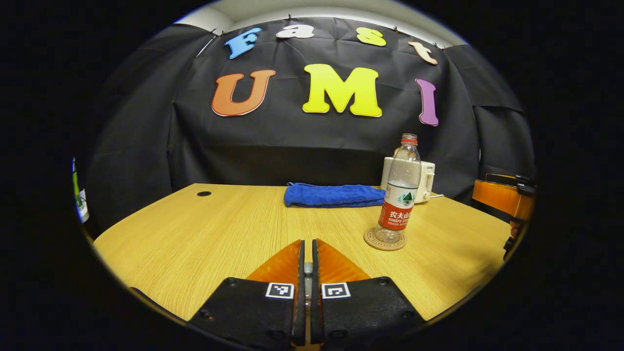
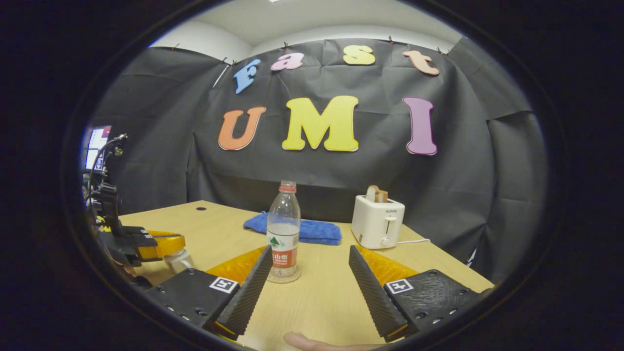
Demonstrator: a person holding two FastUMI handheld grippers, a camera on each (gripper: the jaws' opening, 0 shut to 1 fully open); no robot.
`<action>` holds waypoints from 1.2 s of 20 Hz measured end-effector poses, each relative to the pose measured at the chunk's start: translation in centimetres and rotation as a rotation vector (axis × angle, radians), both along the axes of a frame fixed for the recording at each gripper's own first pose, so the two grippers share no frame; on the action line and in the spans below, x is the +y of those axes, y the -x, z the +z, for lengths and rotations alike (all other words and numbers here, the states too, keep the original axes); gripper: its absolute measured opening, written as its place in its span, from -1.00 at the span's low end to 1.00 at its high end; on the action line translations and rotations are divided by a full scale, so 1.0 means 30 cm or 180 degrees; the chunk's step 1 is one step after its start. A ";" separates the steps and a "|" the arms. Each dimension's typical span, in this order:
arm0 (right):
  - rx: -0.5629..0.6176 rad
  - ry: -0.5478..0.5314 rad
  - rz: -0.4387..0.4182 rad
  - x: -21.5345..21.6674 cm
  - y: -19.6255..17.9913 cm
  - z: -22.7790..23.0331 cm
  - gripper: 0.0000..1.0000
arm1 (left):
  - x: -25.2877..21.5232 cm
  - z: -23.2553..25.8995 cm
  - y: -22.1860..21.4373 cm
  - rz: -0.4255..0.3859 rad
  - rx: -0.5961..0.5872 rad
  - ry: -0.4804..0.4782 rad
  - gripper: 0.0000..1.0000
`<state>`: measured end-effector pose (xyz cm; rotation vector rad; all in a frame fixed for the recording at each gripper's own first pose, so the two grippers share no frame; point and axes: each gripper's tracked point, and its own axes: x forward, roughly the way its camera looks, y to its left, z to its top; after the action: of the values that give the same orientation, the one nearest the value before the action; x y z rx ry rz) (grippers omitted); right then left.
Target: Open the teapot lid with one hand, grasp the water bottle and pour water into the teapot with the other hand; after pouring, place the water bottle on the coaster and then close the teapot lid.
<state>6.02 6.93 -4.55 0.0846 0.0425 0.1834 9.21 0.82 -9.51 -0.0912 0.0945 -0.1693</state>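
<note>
**Station State: Bottle on Coaster, Both Grippers Free of It**

Left gripper [image 1: 306, 253]: the fingers are drawn together, with a thin slit between them and nothing in it. The unit sits low over the wooden table [image 1: 195, 239]. Ahead and to the right in the left gripper view, the water bottle [image 1: 400, 190] stands upright on a round coaster [image 1: 385, 240]. The bottle is capless, and its label band is red and white. Behind it stands a white toaster [image 1: 427, 181]; a folded blue towel [image 1: 334, 195] lies to the left of that, near the table's far edge.

Right gripper [image 2: 309, 265]: the fingers are spread wide and grip nothing. In the right gripper view the bottle stands beyond the fingertips, nearer the left finger, apart from both. The toaster, with bread in its slot, stands farther back on the right.

At the left edge of the right gripper view, the left gripper is over a white object [image 2: 178, 261], partly hidden; it cannot be identified with certainty.
</note>
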 end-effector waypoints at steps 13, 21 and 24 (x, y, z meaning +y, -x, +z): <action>-0.0021 0.0194 -0.0299 -0.077 0.160 0.141 0.96 | 0.031 0.205 0.132 0.0120 -0.0088 0.0015 0.10; -0.0063 -0.0057 -0.0516 -0.184 0.327 0.292 0.90 | 0.016 0.391 0.337 0.0266 -0.0316 -0.0357 0.96; -0.0145 -0.0069 -0.0635 -0.236 0.375 0.332 0.91 | 0.005 0.450 0.406 0.0231 -0.0428 -0.0335 0.98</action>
<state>-5.23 -0.16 5.42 0.1055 -0.0134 -0.0137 -2.96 0.97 3.98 0.0218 -0.0341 -0.0976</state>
